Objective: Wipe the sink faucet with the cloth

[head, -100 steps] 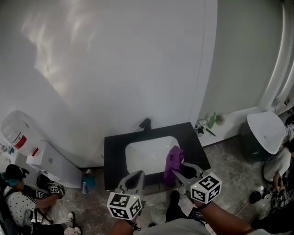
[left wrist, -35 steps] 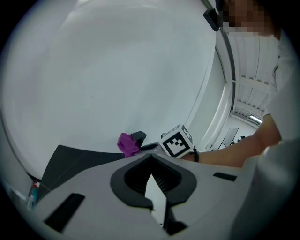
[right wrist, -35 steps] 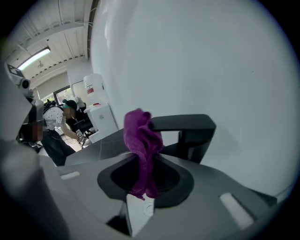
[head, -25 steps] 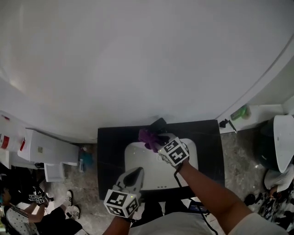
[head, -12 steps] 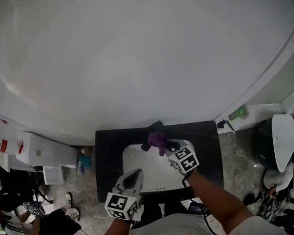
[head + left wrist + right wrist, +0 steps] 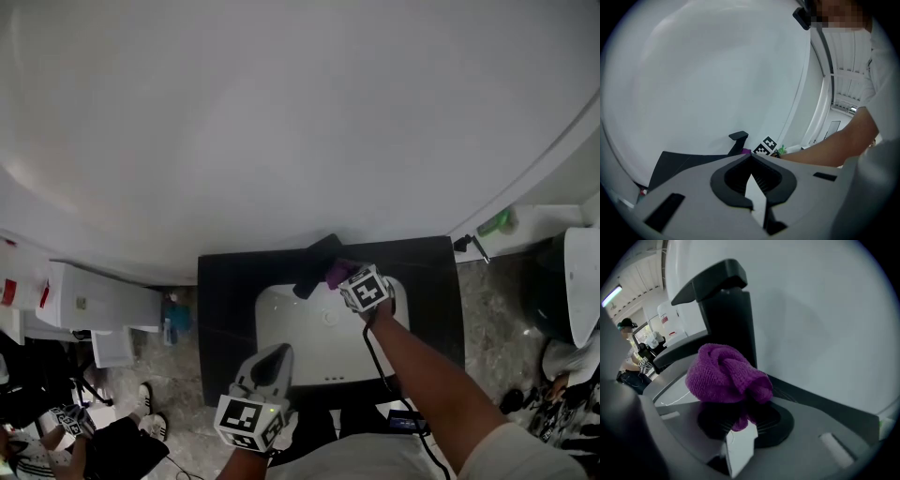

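Observation:
The black faucet (image 6: 316, 263) stands at the back edge of the white sink basin (image 6: 300, 342), set in a black counter (image 6: 225, 309). My right gripper (image 6: 349, 278) is shut on a bunched purple cloth (image 6: 724, 373), held just to the right of the faucet (image 6: 726, 310) near its base. The cloth (image 6: 336, 273) shows as a small purple patch beside the spout. My left gripper (image 6: 272, 361) hangs shut over the sink's front edge, holding nothing. In the left gripper view the faucet (image 6: 738, 141) and the right gripper's marker cube (image 6: 763, 147) sit far ahead.
A plain white wall (image 6: 300, 122) rises behind the counter. A ledge with a green bottle (image 6: 494, 223) runs to the right. White boxes (image 6: 94, 305) stand on the floor at left, where a person (image 6: 56, 441) crouches.
My right gripper has carried the cloth from the faucet's spout top to its right side, closer to the wall. The left gripper has stayed put.

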